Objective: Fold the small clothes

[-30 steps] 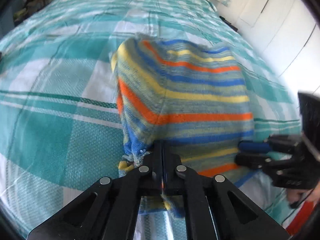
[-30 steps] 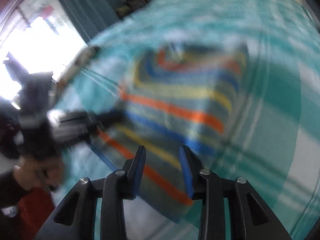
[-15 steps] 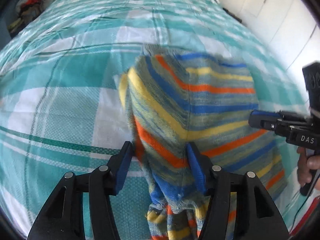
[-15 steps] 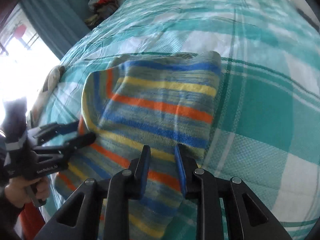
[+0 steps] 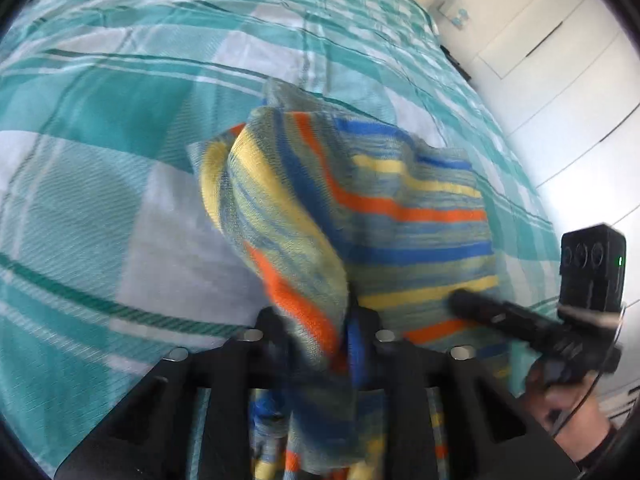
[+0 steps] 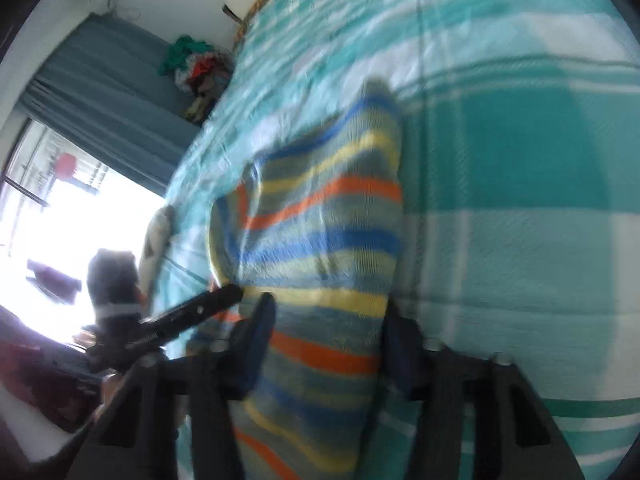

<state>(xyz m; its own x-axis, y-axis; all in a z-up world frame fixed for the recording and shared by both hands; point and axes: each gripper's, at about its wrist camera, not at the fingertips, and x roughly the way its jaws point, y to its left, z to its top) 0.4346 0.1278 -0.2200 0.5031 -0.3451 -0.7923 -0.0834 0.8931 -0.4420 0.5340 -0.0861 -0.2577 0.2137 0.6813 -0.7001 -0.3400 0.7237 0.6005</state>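
Closing on one striped garment (image 5: 400, 208), left gripper (image 5: 320, 318) fingers; right gripper (image 6: 328, 320) fingers opening around it, atop one bedspread (image 5: 100, 200)

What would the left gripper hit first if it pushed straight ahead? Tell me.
The striped garment: a bunched fold already sits between the closing jaws of the left gripper, and the rest rises right ahead. Beyond that lies the checked bedspread, though depth is hard to judge.
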